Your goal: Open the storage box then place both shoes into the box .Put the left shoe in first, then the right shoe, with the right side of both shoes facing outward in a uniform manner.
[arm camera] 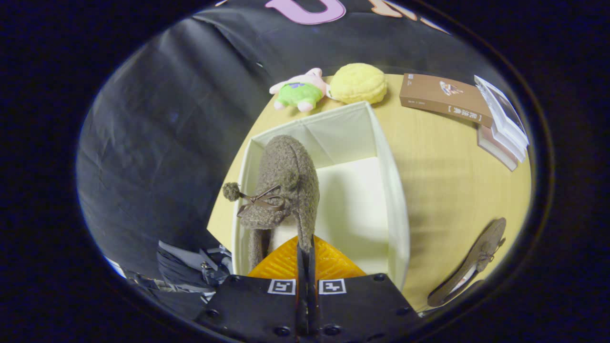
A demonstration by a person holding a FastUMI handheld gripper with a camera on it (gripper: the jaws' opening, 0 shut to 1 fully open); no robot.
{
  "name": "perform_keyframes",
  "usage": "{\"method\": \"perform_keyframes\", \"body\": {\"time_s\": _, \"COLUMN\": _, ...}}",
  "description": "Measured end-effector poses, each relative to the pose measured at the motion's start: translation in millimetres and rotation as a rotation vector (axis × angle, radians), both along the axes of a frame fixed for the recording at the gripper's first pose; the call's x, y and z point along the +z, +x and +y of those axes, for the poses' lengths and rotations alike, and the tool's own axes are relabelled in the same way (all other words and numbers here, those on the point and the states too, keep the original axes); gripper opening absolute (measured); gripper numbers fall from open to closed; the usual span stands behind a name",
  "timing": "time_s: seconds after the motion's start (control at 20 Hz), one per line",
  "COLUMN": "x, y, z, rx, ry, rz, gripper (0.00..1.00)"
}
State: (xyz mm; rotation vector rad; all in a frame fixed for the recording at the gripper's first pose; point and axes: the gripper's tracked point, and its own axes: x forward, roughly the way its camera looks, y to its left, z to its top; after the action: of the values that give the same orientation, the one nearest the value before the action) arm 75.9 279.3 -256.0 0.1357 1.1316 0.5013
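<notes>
My gripper (305, 247) is shut on the rim of a fuzzy brown shoe (283, 190), which hangs over the left part of the open white storage box (395, 205). The shoe has a ribbon bow and a small pom-pom on its left side. Its toe points away from me toward the box's far wall. The box stands open, and its pale floor shows to the right of the shoe. The second brown shoe (469, 264) lies on its side on the wooden table (443, 157), to the right of the box.
Beyond the box sit a pink and green plush toy (300, 90) and a yellow bun-shaped plush (358, 83). A brown book (443, 97) and a stack of books (503, 124) lie at the far right. The table's edge runs just left of the box.
</notes>
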Motion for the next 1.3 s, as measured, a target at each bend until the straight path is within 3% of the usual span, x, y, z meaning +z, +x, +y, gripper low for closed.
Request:
{"method": "perform_keyframes", "body": {"time_s": 0.3, "x": -43.9, "y": -0.4, "z": 19.4, "rx": 0.042, "ry": -0.095, "rz": -0.005, "gripper": 0.04}}
{"method": "perform_keyframes", "body": {"time_s": 0.5, "x": -31.7, "y": -10.0, "z": 34.7, "rx": 0.13, "ry": 0.011, "rz": -0.01, "gripper": 0.2}}
{"method": "perform_keyframes", "body": {"time_s": 0.75, "x": 11.6, "y": -16.0, "z": 27.7, "rx": 0.164, "ry": 0.09, "rz": -0.103, "gripper": 1.0}}
{"method": "perform_keyframes", "body": {"time_s": 1.05, "x": 67.0, "y": -12.5, "z": -12.8, "rx": 0.069, "ry": 0.182, "rz": -0.152, "gripper": 1.0}}
{"method": "perform_keyframes", "body": {"time_s": 1.3, "x": 99.8, "y": -5.5, "z": -79.4, "rx": -0.028, "ry": 0.187, "rz": -0.188, "gripper": 1.0}}
